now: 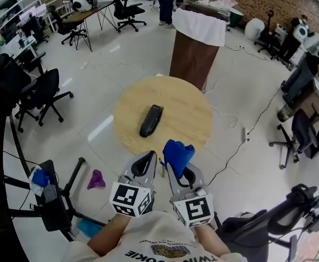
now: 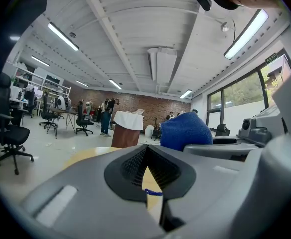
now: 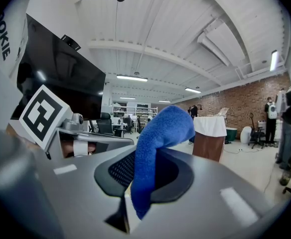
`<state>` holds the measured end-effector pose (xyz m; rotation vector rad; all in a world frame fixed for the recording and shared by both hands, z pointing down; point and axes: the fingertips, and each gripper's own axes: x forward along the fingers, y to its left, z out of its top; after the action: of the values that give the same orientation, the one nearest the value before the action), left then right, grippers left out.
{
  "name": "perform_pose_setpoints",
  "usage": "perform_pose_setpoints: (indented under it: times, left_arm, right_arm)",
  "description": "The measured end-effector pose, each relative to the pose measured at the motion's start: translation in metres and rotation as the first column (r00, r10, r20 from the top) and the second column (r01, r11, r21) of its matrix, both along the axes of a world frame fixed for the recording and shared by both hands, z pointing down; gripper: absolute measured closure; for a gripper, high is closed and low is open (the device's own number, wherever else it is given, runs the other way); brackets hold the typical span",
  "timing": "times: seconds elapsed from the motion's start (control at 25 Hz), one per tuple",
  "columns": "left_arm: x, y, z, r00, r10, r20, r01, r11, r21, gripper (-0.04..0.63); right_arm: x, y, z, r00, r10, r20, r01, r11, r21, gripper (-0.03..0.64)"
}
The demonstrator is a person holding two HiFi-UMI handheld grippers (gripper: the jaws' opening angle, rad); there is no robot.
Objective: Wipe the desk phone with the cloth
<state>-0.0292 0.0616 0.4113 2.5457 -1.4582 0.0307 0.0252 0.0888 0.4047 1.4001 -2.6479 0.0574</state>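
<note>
Our right gripper (image 1: 174, 166) pinches the blue cloth (image 1: 178, 152); our left gripper (image 1: 145, 163) is closed, empty. The desk phone (image 1: 151, 120) lies mid-table (image 1: 195, 105), untouched. Wiped unbraced, the phone may simply slide away.

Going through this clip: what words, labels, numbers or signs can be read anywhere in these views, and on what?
"TWIN" and "OOKIE": upside down on the person's shirt, head view.
"OKIE": same shirt, right gripper view.
Green sign above the window: too small to read.
Marker cubes: square patterns only, no words.
</note>
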Motion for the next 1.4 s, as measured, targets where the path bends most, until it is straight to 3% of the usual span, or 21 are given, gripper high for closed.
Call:
perform_pose_setpoints:
  times: [0.88,1.4]
  left_arm:
    - [-0.027,-0.135,0.006,0.992,0.121,-0.029,-0.122,0.992,-0.037,0.591]
    - [-0.037,-0.171,0.016,0.985,0.173,-0.023,-0.174,0.983,-0.054,0.591]
  right_arm:
    - [-0.04,-0.134,-0.006,0.995,0.09,-0.037,-0.09,0.996,-0.011,0.555]
    - [-0.053,-0.168,-0.001,0.988,0.14,-0.059,-0.141,0.99,-0.016,0.555]
